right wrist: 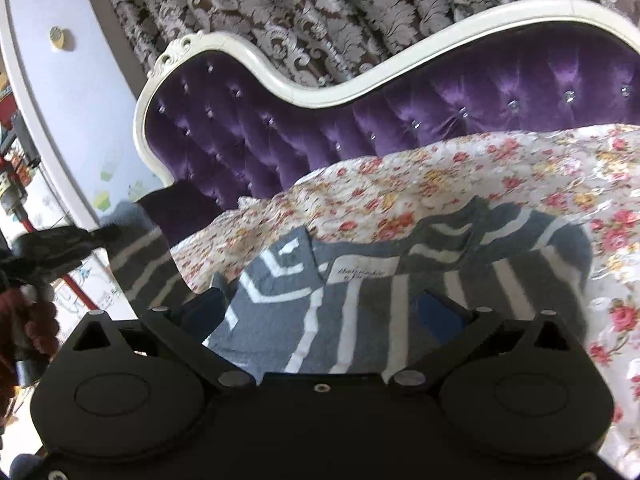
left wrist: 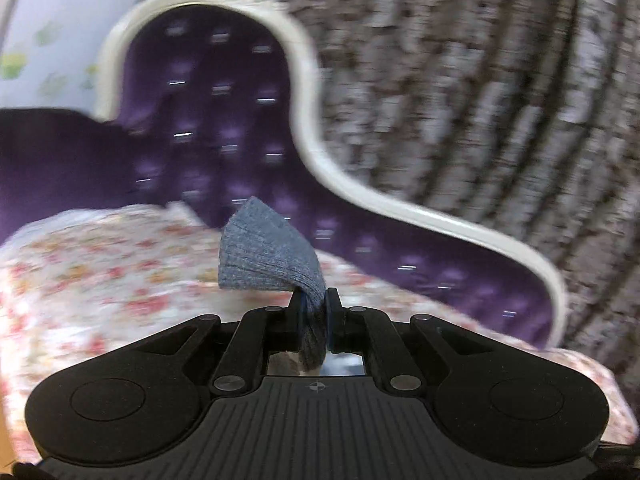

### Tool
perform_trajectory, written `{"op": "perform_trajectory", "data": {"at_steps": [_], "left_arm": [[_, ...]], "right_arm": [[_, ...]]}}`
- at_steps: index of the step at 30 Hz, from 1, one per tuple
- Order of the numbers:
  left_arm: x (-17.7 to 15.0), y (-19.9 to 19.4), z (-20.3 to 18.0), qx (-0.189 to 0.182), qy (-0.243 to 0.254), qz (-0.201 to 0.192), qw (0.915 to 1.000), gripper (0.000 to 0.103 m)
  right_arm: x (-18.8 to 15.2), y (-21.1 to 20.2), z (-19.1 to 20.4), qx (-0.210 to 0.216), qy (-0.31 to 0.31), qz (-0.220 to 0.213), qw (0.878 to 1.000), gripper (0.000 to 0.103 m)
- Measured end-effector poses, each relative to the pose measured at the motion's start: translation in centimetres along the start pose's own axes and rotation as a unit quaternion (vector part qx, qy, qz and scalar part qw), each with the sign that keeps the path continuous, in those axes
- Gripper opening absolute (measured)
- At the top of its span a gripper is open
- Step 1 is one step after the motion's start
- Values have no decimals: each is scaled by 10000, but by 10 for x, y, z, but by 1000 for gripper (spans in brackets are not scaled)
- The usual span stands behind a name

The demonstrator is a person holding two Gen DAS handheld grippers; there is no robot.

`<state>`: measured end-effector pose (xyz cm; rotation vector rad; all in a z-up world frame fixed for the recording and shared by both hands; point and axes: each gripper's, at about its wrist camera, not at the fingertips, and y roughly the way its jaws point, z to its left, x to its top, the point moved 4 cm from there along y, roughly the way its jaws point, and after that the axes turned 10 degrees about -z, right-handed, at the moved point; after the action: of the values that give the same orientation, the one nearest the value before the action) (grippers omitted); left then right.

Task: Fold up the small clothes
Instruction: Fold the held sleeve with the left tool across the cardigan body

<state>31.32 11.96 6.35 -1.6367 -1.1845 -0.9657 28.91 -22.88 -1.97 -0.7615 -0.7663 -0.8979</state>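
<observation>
Sweater, grey-blue ribbed knit: in the left wrist view one edge of it is pinched between the jaws of the left gripper, which are closed tight on the fabric. A flap of the knit fans up and to the left above the fingertips, and a fold hangs down between the fingers toward the camera. Behind it, blurred: the floral bedsheet, the purple tufted headboard with its white frame, and a patterned curtain.

Right wrist view, sharper. The sweater lies spread on the floral bedsheet, grey with white stripes and a white neck label facing up. The right gripper hovers over it with jaws wide apart; one finger sits near the garment's left edge, the other over the striped middle. Whether the fingertips touch the cloth I cannot tell. At far left the sweater's striped end rises off the bed toward the left gripper, which is dark and blurred. The purple headboard and damask curtain stand behind.
</observation>
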Motion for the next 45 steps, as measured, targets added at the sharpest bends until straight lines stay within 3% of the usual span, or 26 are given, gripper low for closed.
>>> {"op": "perform_trajectory", "data": {"at_steps": [6, 14, 20, 26, 34, 40, 45], "left_arm": [[-17, 18, -86, -685, 428, 228, 9965, 9], [-100, 55, -154, -1042, 691, 1199, 9849, 11], [-142, 53, -170, -1298, 973, 1743, 9712, 32], [-160, 29, -165, -1358, 1131, 1934, 9651, 41], [-186, -12, -120, -968, 1352, 2313, 9586, 42], [-200, -45, -77, -590, 1145, 2505, 9595, 42], [-197, -72, -56, -329, 1203, 2427, 9621, 43]], "right_arm": [[16, -12, -23, -346, 335, -228, 9986, 102], [35, -30, -58, -710, 918, -565, 9916, 102], [42, -36, -72, -841, 1136, -706, 9874, 102], [38, -28, -73, -857, 1112, -549, 9886, 103], [26, -11, -52, -760, 607, -181, 9951, 102], [17, 3, -25, -808, -267, -21, 9964, 102], [3, 19, 2, -808, -1151, 137, 9900, 102]]}}
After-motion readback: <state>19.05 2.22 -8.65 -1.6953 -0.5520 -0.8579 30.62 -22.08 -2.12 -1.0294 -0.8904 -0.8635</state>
